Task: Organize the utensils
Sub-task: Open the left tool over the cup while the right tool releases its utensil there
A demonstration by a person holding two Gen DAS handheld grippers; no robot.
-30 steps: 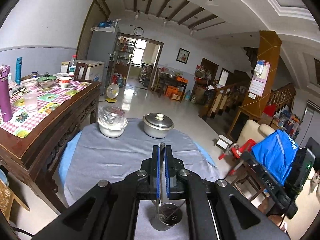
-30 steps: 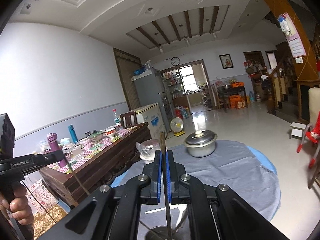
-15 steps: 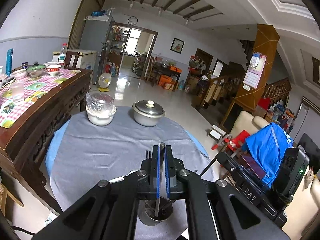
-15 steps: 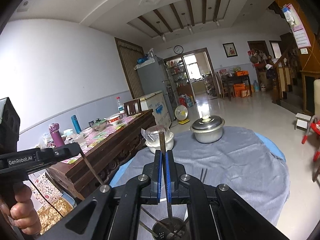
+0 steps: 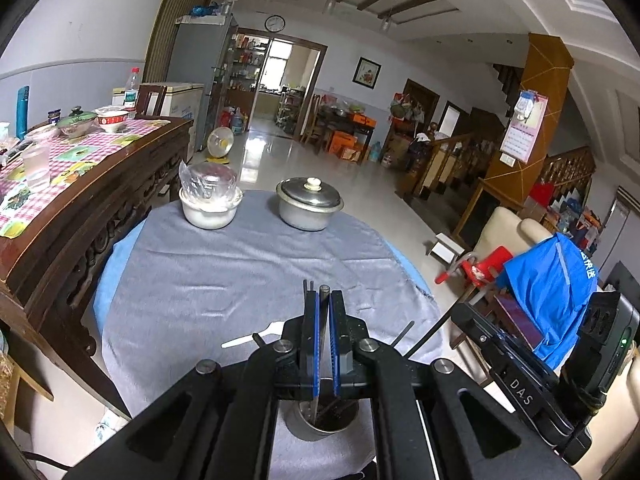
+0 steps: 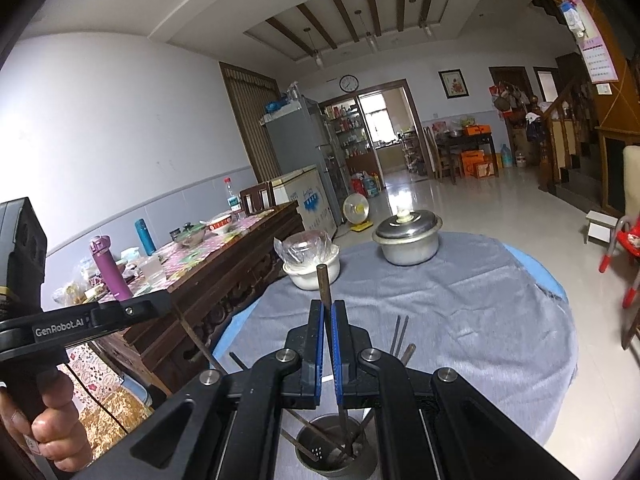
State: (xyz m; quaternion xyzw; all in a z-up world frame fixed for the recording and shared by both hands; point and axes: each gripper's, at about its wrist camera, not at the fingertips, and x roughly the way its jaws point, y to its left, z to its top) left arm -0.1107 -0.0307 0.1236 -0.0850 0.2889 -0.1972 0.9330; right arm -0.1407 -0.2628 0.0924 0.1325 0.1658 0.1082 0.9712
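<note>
A metal utensil cup stands on the grey cloth at the table's near edge; it also shows in the right wrist view with several chopsticks inside. My left gripper is shut on a chopstick whose lower end reaches into the cup. My right gripper is shut on another brown chopstick, its lower end in the cup. A white plastic fork lies on the cloth left of the left gripper. Two dark chopsticks lie on the cloth beyond the cup.
A white bowl covered in plastic wrap and a lidded metal pot stand at the table's far side. A wooden side table with dishes is at the left. A chair with blue clothing is at the right.
Both grippers have lowered toward the cup, each with its chopstick. The chopstick ends now sit deeper in the cup, and the table fills more of both views.
</note>
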